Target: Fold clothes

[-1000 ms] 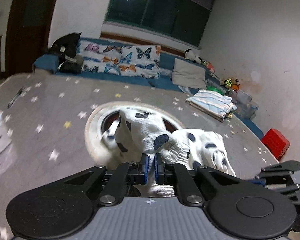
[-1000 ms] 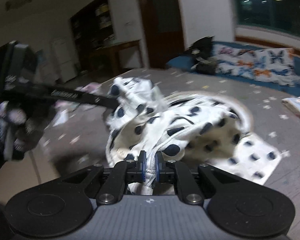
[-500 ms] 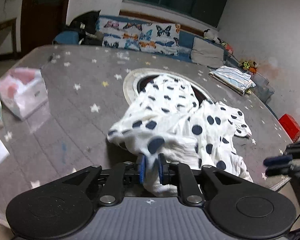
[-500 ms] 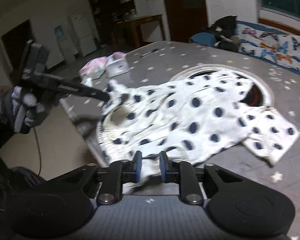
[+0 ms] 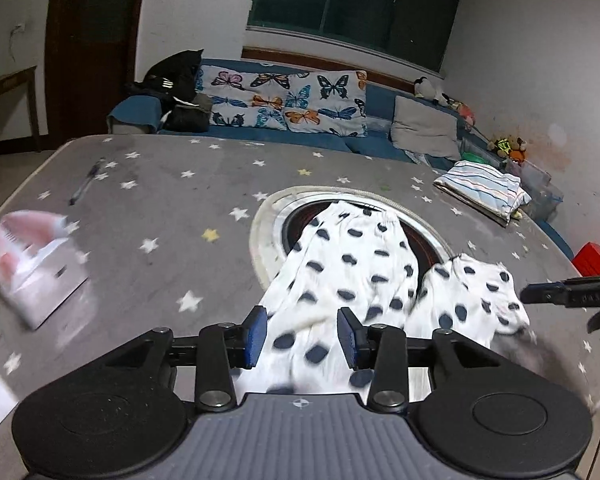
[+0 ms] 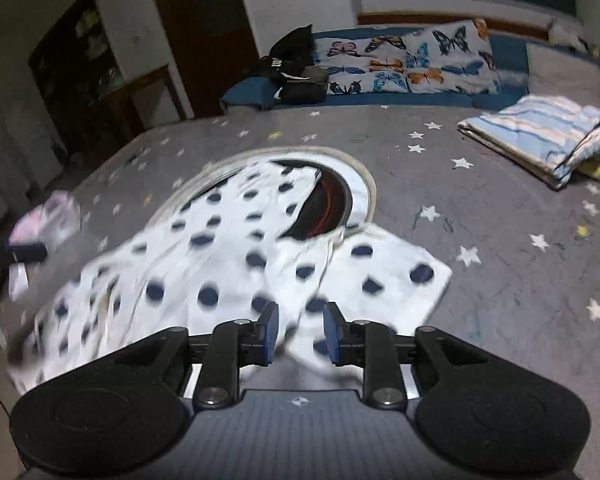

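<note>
A white garment with dark blue dots [image 5: 352,276] lies spread on the grey star-patterned table [image 5: 172,200], partly over a round inset at the table's middle [image 5: 268,216]. It also shows in the right wrist view [image 6: 228,264]. My left gripper [image 5: 302,338] is open, its jaws apart over the garment's near edge. My right gripper [image 6: 298,332] is open too, over the near edge of the cloth. The right gripper's tip [image 5: 556,292] shows at the right of the left wrist view.
A folded striped cloth [image 5: 484,188] lies at the table's far right, also in the right wrist view [image 6: 540,136]. A pink and white box [image 5: 32,264] and a pen [image 5: 86,182] lie at the left. A sofa with butterfly cushions [image 5: 288,100] stands behind.
Both grippers were shut on the dotted garment and holding it up; they lowered it onto the table and have opened, letting it go. It now lies spread flat.
</note>
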